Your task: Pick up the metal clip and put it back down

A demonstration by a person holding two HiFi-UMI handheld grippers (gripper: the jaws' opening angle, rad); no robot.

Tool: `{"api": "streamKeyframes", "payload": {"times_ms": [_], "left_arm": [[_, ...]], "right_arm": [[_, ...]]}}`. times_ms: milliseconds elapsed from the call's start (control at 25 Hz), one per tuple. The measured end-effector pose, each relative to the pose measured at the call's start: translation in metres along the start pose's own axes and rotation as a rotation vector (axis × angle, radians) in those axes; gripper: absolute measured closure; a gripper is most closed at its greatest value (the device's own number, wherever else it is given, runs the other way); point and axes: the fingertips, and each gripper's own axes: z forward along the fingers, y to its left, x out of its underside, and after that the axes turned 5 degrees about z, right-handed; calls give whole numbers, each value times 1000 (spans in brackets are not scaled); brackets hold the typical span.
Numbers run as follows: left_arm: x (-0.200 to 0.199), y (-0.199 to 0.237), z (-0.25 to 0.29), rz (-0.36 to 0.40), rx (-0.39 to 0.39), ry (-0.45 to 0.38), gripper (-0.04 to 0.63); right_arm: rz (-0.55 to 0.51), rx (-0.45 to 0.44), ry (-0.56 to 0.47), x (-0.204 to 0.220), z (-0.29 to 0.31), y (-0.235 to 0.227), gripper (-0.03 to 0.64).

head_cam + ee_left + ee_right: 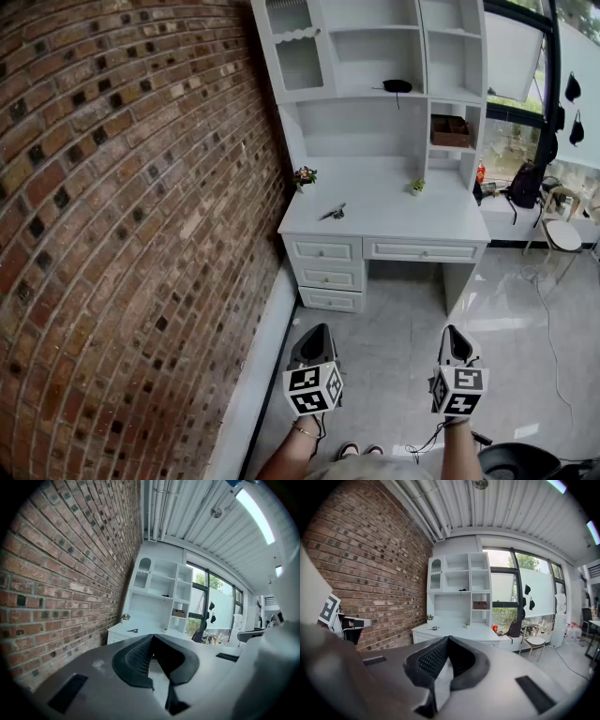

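Pressed together and empty, both pairs of jaws pinch nothing: the left gripper point(317, 334) and the right gripper point(455, 334) are held out low in front of the person, well apart from the white desk point(394, 214) across the floor.

The metal clip point(332, 213) lies on the desk top, toward its left front part, near the brick wall point(131, 234). In the head view it sits almost at twelve o'clock from the left gripper, and between ten and eleven o'clock from the right one, so the left hand looks the nearer and the better lined up. Its long axis runs roughly from eight to two o'clock, slanted across either gripper's line of approach.

Any pick-up, as I judge it, first needs a walk up to the desk, then jaws spread across the clip's narrow side.
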Motion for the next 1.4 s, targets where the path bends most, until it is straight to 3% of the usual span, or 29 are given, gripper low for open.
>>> {"api": "streamKeyframes", "payload": {"times_ms": [560, 1400], "left_arm": [[7, 6, -1, -4, 34, 38, 584], [5, 12, 2, 17, 71, 51, 578]], "right_arm": [[40, -14, -30, 0, 2, 12, 615], [56, 44, 11, 10, -1, 16, 615]]}}
